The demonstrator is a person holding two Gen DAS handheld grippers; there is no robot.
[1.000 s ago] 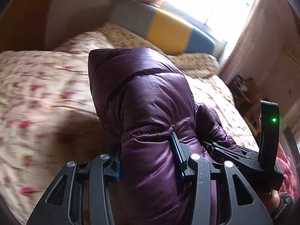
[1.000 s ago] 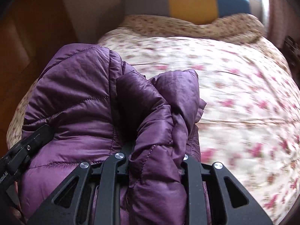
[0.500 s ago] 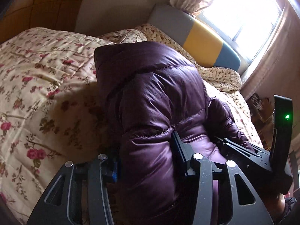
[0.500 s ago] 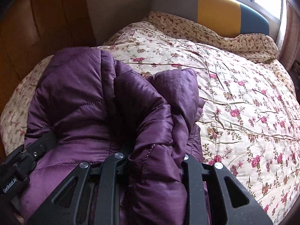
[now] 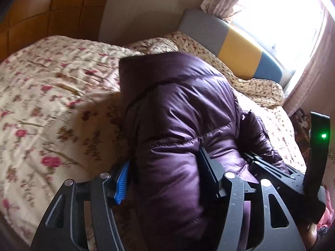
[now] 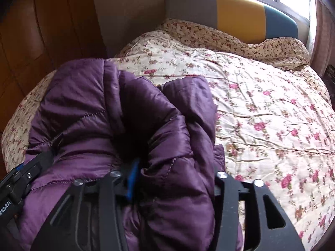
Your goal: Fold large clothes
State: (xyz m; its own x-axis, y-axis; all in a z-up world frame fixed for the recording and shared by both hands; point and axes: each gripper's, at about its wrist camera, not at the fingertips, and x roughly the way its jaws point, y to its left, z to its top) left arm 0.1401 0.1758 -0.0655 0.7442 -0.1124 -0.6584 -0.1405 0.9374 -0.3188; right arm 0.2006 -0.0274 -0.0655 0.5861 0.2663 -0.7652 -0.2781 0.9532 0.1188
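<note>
Two grippers straddle one purple puffer jacket (image 5: 180, 125), and both have just been spreading their jaws with its padding between them. The left gripper (image 5: 165, 175) shows a blue pad (image 5: 121, 179) standing clear of the fabric on its left, so it looks released, though the far finger touches the bulge. The right gripper (image 6: 173, 179) likewise shows its blue pad (image 6: 132, 179) beside a puffed fold, apparently loosened; whether its other finger presses the cloth cannot be told. The jacket lies directly ahead of both sets of fingers, bunched into a folded mound whose long axis runs away from them toward the headboard (image 6: 236, 4); neither hand seems clearly nearer. Beyond the fingertips it rests on the floral bedspread (image 6: 261, 108). To the right of the right gripper's fingers the bedspread is bare and wide, giving room to withdraw or smooth. Left of the left gripper's fingers more quilt lies free, then a wooden wall panel (image 5: 41, 16). Farthest off sit the pillow edge and the bright window (image 5: 278, 14).
</note>
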